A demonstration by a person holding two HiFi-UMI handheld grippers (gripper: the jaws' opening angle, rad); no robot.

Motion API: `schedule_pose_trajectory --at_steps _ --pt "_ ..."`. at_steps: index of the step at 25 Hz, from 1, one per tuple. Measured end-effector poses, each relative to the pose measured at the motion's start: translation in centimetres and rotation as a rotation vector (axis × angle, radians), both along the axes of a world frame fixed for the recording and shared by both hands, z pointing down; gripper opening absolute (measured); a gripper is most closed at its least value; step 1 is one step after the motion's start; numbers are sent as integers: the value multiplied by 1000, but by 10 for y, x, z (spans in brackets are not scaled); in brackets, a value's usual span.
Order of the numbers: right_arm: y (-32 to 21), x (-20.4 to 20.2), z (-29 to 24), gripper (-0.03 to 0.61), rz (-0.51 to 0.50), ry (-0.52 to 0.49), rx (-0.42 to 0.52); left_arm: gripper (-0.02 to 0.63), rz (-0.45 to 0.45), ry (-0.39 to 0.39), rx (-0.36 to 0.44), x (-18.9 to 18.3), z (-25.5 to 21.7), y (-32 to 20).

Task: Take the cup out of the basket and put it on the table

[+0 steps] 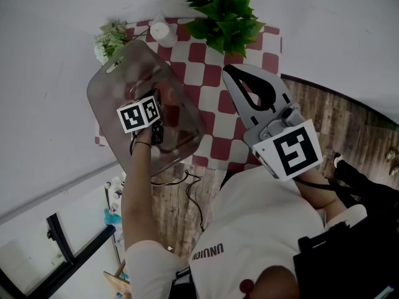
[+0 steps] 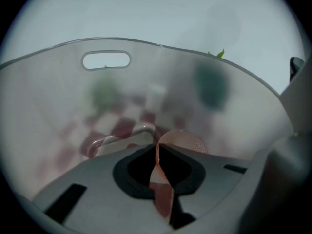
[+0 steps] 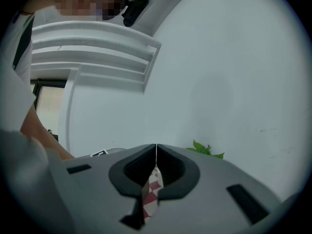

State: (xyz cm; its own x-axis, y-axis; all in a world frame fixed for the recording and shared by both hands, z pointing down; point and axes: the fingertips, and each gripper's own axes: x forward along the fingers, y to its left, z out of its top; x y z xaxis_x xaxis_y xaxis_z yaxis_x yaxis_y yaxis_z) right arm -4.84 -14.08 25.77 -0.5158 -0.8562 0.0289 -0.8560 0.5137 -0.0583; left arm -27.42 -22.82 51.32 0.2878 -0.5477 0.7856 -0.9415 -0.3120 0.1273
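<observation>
The person's bare left forearm [image 1: 134, 192] reached forward and down into a translucent grey basket [image 1: 106, 101], carrying the left tongs [image 2: 157, 147] inside it. In the left gripper view those tongs were clenched on the thin wall of the pink cup [image 2: 184, 141]: the wall ran edge-on between the two jaws, and the cup's speckled side curved out just to the right of them. The cup was thus inside the basket, gripped, with the basket's wall rising all around it and the oval handle slot [image 2: 106, 60] showing in the far side.

To the right of the basket, the right tongs [image 1: 229, 72] hung above the bench, apart from the basket. Their jaws were clenched together with nothing between them; only a sliver of the red-and-white checked cloth [image 3: 152, 191] showed through the slit below the tips.

The basket stood on that checked cloth, over its left part. Beyond the basket's far rim were a white cylindrical thing [image 1: 163, 31] and a small pale-leaved plant [image 1: 111, 40], and farther right, at the cloth's far edge, a bushy green plant [image 1: 225, 12] against the white wall.
</observation>
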Motion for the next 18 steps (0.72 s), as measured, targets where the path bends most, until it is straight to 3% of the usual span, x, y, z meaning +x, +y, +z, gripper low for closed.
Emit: schedule_pose_trajectory --at_steps 6,11,18 --pt "3 -3 0 18 -8 -6 3 35 -15 -40 41 -2 -14 -2" --pt "5 -4 0 18 -12 -7 4 35 -4 -68 120 3 -31 -7" --pt "8 -1 -1 18 -10 -21 10 35 -57 -100 212 -6 -51 -12"
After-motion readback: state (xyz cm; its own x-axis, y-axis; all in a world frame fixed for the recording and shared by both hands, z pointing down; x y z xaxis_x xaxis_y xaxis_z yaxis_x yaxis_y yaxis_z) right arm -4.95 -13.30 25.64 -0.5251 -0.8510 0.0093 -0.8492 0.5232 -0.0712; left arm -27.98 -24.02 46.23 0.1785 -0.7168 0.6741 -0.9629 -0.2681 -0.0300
